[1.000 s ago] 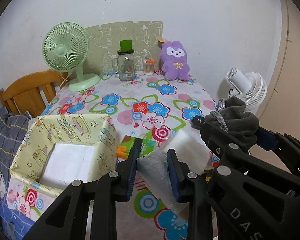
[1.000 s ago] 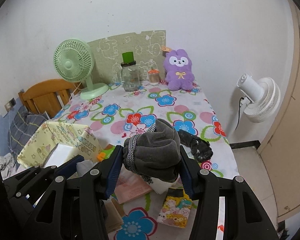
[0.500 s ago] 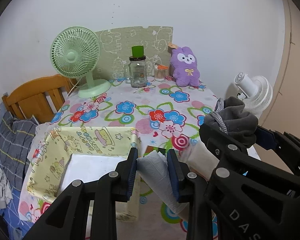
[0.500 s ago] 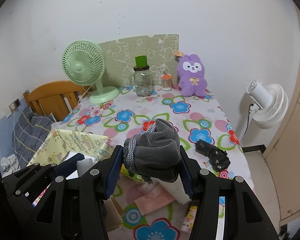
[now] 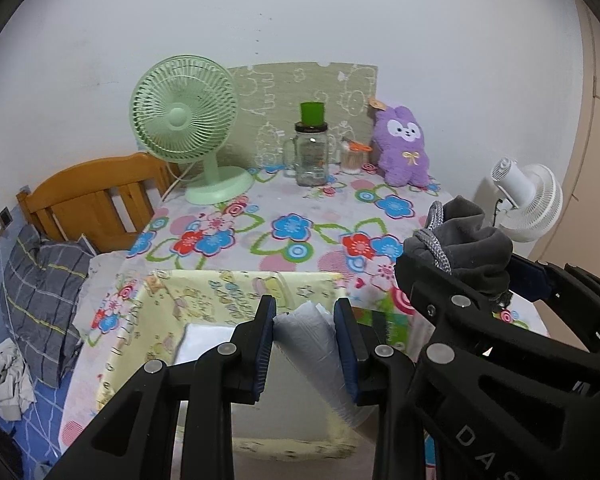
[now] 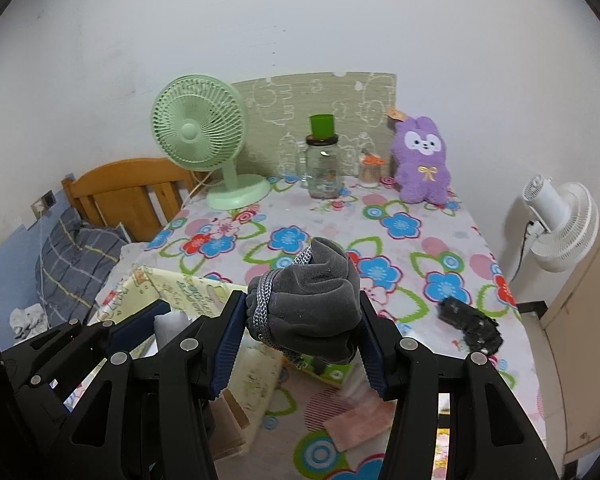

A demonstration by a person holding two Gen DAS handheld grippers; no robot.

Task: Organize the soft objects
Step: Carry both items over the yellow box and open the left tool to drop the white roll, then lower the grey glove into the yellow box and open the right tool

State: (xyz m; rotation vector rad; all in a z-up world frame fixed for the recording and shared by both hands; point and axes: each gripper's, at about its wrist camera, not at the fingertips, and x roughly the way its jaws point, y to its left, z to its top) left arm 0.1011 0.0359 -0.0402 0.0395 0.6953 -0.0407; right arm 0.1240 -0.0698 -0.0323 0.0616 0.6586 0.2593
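My left gripper (image 5: 305,312) is shut on a pale grey soft pack (image 5: 314,342), held above the open yellow fabric box (image 5: 216,288) at the table's near left corner. A white pad (image 5: 208,340) lies inside that box. My right gripper (image 6: 302,308) is shut on a rolled dark grey cloth with a grey cord (image 6: 314,300), just right of the left gripper, and the same cloth (image 5: 466,242) shows in the left wrist view. The box (image 6: 188,280) lies below and left of it. A black soft item (image 6: 470,326) rests on the flowered tablecloth (image 6: 400,248) at the right.
At the back stand a green desk fan (image 5: 186,128), a glass jar with a green cup on top (image 5: 311,152), a small jar (image 5: 354,156) and a purple plush rabbit (image 5: 404,146). A white fan (image 6: 556,224) stands right of the table, a wooden headboard (image 5: 92,196) left. A pink cloth (image 6: 360,420) lies near the front.
Both grippers have moved left together, still holding their items. The pale pack, earlier over the tablecloth right of the box, now hangs over the yellow box.
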